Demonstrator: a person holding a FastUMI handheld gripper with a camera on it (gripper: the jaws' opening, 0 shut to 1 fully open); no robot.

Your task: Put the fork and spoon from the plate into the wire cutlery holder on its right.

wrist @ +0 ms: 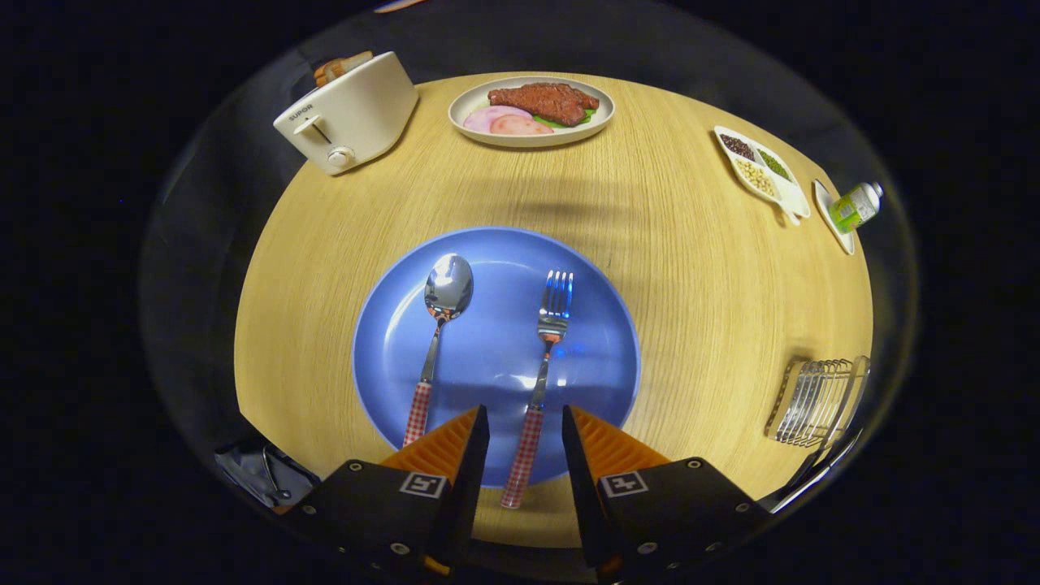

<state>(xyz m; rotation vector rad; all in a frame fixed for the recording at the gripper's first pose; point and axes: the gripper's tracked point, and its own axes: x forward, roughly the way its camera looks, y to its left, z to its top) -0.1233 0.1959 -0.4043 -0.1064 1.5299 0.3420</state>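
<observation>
Here the hand-held gripper (pixel 525 426) hangs open, its 2 fingers straddling the fork (pixel 543 366) handle; fork and spoon (pixel 436 337) lie on the blue plate (pixel 601 341), wire cutlery holder (pixel 816 400) well right on the surface (pixel 699 268).

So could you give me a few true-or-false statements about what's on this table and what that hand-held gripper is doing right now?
1. The fork lies on the blue plate, its checked handle between the open fingers of the hand-held gripper. True.
2. The spoon already stands in the wire cutlery holder. False: it lies on the plate, left of the fork.
3. The fingers are clamped on the fork. False: they stand apart, with a gap on each side of the handle.
4. Bread sticks out of the toaster. True.
5. The far plate holds only soup. False: it holds meat and pink slices.
</observation>
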